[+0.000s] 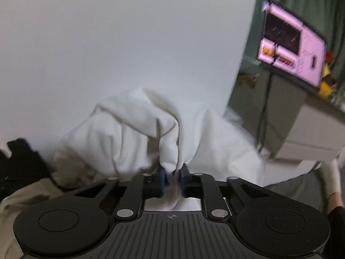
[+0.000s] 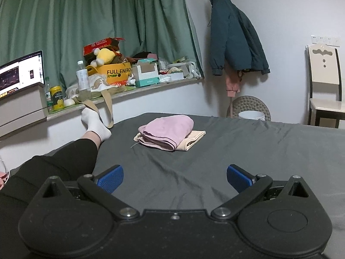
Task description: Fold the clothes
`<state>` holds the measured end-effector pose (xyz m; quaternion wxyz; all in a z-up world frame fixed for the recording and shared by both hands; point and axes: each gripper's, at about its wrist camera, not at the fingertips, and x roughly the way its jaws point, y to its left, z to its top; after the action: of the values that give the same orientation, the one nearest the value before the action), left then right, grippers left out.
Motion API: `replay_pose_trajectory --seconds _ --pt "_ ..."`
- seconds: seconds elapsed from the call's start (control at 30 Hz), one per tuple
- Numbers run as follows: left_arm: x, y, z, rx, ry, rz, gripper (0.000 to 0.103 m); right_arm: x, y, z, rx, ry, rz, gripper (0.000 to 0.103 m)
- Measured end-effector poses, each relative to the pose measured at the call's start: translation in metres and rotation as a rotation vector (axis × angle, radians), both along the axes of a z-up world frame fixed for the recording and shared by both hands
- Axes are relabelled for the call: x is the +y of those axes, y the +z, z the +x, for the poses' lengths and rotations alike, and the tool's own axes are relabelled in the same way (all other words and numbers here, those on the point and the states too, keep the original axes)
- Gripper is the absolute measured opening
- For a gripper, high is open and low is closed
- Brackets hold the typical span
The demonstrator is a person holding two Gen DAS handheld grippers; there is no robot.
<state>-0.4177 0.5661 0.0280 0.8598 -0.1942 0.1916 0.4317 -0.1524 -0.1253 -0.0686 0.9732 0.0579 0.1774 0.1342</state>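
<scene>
A white garment (image 1: 138, 133) hangs bunched in front of the left wrist camera, with my left gripper (image 1: 172, 172) shut on a fold of it between the blue pads. Beige cloth (image 1: 25, 196) lies at the lower left below it. In the right wrist view my right gripper (image 2: 175, 178) stands open above the dark grey bed sheet (image 2: 248, 151), nothing between its blue pads (image 2: 112, 179). Ahead of it lies a folded pink garment (image 2: 168, 130) on top of a folded beige one (image 2: 194, 140).
A person's leg in black trousers (image 2: 71, 159) and white sock (image 2: 94, 123) stretches along the bed's left side. A windowsill (image 2: 129, 90) holds bottles, a can and boxes. A laptop (image 2: 20, 73), hanging jacket (image 2: 235, 38), chair (image 2: 325, 90) and bucket (image 2: 251, 114) stand around the bed.
</scene>
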Motion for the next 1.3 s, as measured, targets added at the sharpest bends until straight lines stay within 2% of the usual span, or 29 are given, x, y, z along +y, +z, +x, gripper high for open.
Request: replay_pose_trajectory --seconds 0.13,0.23,0.33,0.47,0.6,0.67,0.73,0.8,0.87,0.93,1.0,1.07,1.17,1.23,1.3 --pt "-0.034 0.026 -0.003 -0.098 -0.112 0.150 0.007 -0.001 0.005 -0.006 0.003 -0.004 0.008 0.103" --pt "-0.060 0.062 0.000 -0.201 -0.218 0.215 0.007 -0.002 0.007 -0.010 0.016 -0.008 0.029 0.103" --pt "-0.090 0.105 0.009 -0.307 -0.345 0.286 0.007 -0.003 0.012 -0.016 0.009 -0.014 0.054 0.103" --pt "-0.144 0.179 0.035 -0.485 -0.597 0.376 0.007 -0.003 0.026 -0.027 -0.031 -0.019 0.090 0.103" --pt "-0.207 0.244 0.089 -0.646 -0.892 0.311 0.007 -0.007 0.052 -0.046 -0.101 -0.015 0.148 0.103" --pt "-0.242 0.262 0.116 -0.699 -1.044 0.236 0.007 -0.007 0.070 -0.062 -0.159 -0.005 0.178 0.103" --pt "-0.282 0.267 0.148 -0.732 -1.182 0.145 0.007 -0.006 0.087 -0.081 -0.227 0.010 0.194 0.103" --pt "-0.320 0.256 0.175 -0.746 -1.295 0.075 0.007 -0.008 0.099 -0.098 -0.273 0.009 0.181 0.103" --pt "-0.356 0.232 0.199 -0.744 -1.390 -0.011 0.007 -0.011 0.110 -0.112 -0.302 0.001 0.155 0.103" --pt "-0.378 0.201 0.217 -0.711 -1.446 -0.139 0.007 -0.017 0.111 -0.114 -0.280 0.000 0.138 0.103" --pt "-0.391 0.159 0.237 -0.640 -1.446 -0.263 0.007 -0.025 0.101 -0.106 -0.232 -0.012 0.148 0.103" --pt "-0.401 0.115 0.256 -0.532 -1.414 -0.337 0.007 -0.029 0.087 -0.091 -0.144 -0.062 0.119 0.103" --pt "-0.424 0.049 0.279 -0.303 -1.367 -0.380 0.007 -0.031 0.055 -0.056 0.056 -0.141 0.022 0.096" --pt "-0.439 0.008 0.296 -0.146 -1.333 -0.419 0.007 -0.034 0.029 -0.036 0.176 -0.146 0.020 0.082" --pt "-0.453 -0.022 0.303 -0.031 -1.321 -0.421 0.007 -0.037 0.009 -0.021 0.265 -0.122 0.050 0.064"
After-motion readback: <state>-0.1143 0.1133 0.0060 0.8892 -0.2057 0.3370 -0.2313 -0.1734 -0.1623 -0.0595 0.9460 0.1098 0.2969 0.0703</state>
